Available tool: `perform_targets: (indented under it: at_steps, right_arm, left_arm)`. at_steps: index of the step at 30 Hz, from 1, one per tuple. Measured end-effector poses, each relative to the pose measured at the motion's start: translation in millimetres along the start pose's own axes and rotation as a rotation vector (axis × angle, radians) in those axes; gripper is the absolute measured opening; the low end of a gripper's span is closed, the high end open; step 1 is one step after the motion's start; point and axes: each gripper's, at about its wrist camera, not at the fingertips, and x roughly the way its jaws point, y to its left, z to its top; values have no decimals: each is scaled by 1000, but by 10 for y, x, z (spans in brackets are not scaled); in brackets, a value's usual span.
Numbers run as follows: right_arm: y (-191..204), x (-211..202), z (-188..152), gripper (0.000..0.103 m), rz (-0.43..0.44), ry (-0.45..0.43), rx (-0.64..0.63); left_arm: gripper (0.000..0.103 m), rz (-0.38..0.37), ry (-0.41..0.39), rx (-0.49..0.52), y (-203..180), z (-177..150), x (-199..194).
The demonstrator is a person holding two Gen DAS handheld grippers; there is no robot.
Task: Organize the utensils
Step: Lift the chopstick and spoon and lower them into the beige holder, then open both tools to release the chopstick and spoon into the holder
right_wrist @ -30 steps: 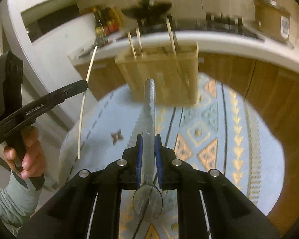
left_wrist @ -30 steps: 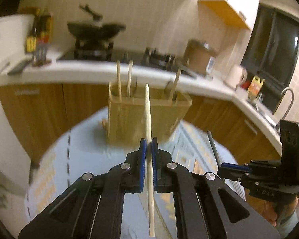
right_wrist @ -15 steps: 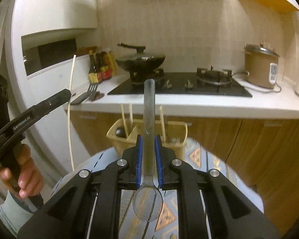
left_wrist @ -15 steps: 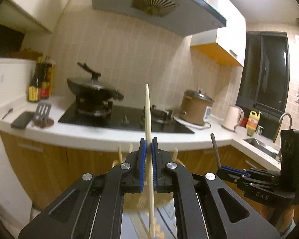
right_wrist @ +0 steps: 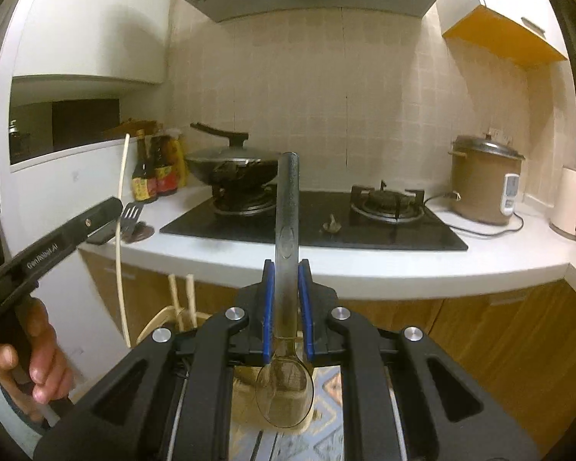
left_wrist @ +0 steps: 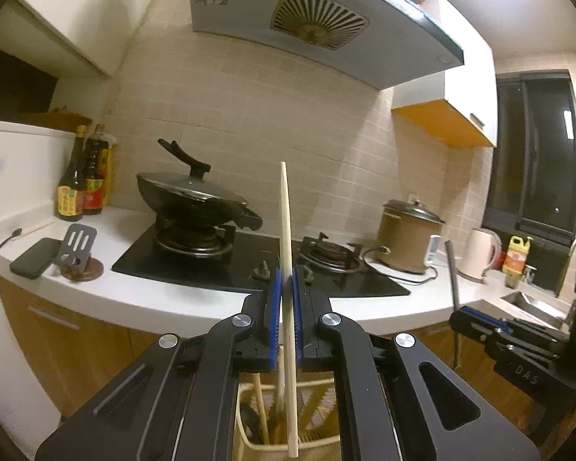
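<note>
Left wrist view, item 1: left gripper, blue pads closed tight on a single pale chopstick. Chopstick stands upright, gripped near mid-length, lower tip hanging just above the beige utensil basket. Basket sits low in frame, already holding several wooden sticks and a dark-handled utensil.

Right wrist view, item 2: right gripper, pads clamped on the neck of a clear plastic spoon; handle points up, bowl hangs below the fingers. Basket rim shows at lower left, mostly hidden behind the gripper body; patterned mat lies beneath.

Background, not in play: lidded wok on gas hob, rice cooker, kettle, sauce bottles, slotted spatula on white countertop.

Risks, judged:
- Chopstick is held by a narrow contact only; it may pivot or slip if its tip strikes the sticks already in the basket.
- Which compartment lies under the tip cannot be told; release could mix it with the wrong kind.
- Spoon bowl is hidden low behind the fingers; lowering blind may catch the rim and tip the light basket.
- Both grippers converge on one basket; collision is possible.
</note>
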Motion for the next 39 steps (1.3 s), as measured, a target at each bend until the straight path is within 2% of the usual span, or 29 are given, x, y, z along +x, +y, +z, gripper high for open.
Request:
perform_targets:
  at_steps: [7,12,19,25,30,33,35,37,39]
  right_arm:
    - [-139,409,-104,10,16,-50,50]
    - [-236,610,-270,10,59,-71,81]
    - [-297,732,-421,10,54,-92,92]
    - [-204,733,-482,10,30,-96,42]
    - [-180,638,-510,11,31,-86,33]
    - [-179,529,-505,11,42,-64,22]
    - [-184,424,-512,11,42,-58,22]
    - [-202,329,-512,12,50,-37,31]
    - [-230,219,-510,18,73,-10,48]
  left_arm:
    - [4,37,7,3,73,-140,329]
    - [4,60,-8,33,72,-253,412]
    - [4,71,-28,66,36,-365,481]
    - [4,74,-29,58,83,-454,514]
    - [5,35,6,45,162,-501,484]
    - [13,17,32,38,217,-479,405]
    - [14,14,39,22,260,-466,334]
    - [19,1,56,-12,333,-444,251]
    - [23,-10,64,-44,394,-410,125]
